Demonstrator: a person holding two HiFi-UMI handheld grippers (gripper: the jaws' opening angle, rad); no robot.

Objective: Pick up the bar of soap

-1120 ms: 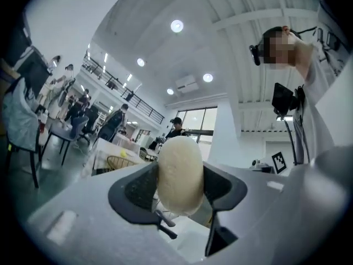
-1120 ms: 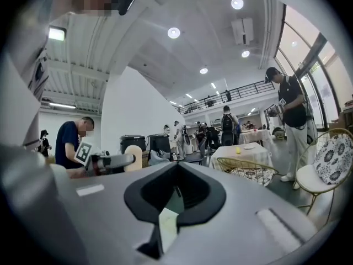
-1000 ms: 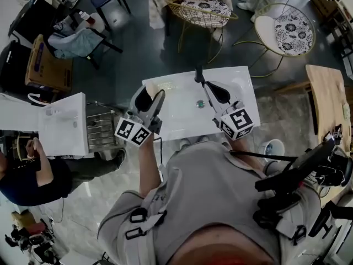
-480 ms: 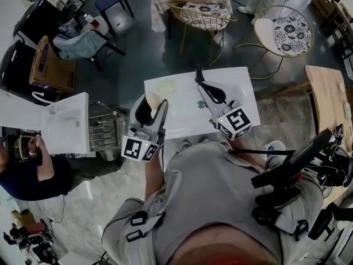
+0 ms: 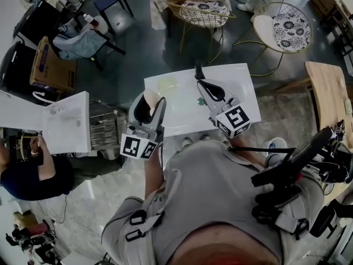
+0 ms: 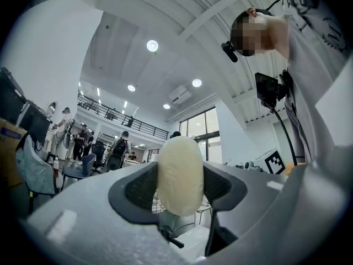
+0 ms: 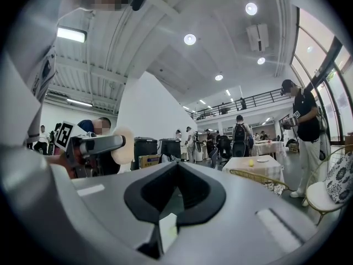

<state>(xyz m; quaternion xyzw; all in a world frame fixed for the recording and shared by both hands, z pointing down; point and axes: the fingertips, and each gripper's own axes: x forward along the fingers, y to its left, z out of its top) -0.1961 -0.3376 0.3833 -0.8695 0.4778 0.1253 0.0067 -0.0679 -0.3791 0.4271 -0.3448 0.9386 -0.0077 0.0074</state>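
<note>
Nearest the head camera, the person in a grey top [image 5: 220, 203] is standing against the front edge of a white basin [image 5: 182, 117], holding a gripper out over it in each hand. The left gripper [image 5: 148, 105] is hanging above the basin's front left corner, with its marker cube [image 5: 138, 146] facing up at the camera. Its jaws are standing partly apart and are clamping the bar of soap [image 6: 179, 173]. In the left gripper view the pale, rounded bar is sitting upright between the two dark pads and touching both. Its top is rising above the fingertips and its lower end is dropping below them. From above, the soap is showing as a cream patch at that gripper's tip, off the basin's surface.

The right gripper [image 7: 176, 195] is hovering over the middle of the basin, near the drain [image 5: 200, 101]. Its jaws are lying together with nothing between them, and only a sliver of white basin is showing below the pads. In the right gripper view the left gripper and its soap are appearing off to the left, well apart from these jaws.

Beyond the basin, a wicker chair [image 5: 201, 12] and a round chair with a patterned cushion [image 5: 292, 29] are standing on the dark floor. Farther back, people are standing about the hall.
</note>
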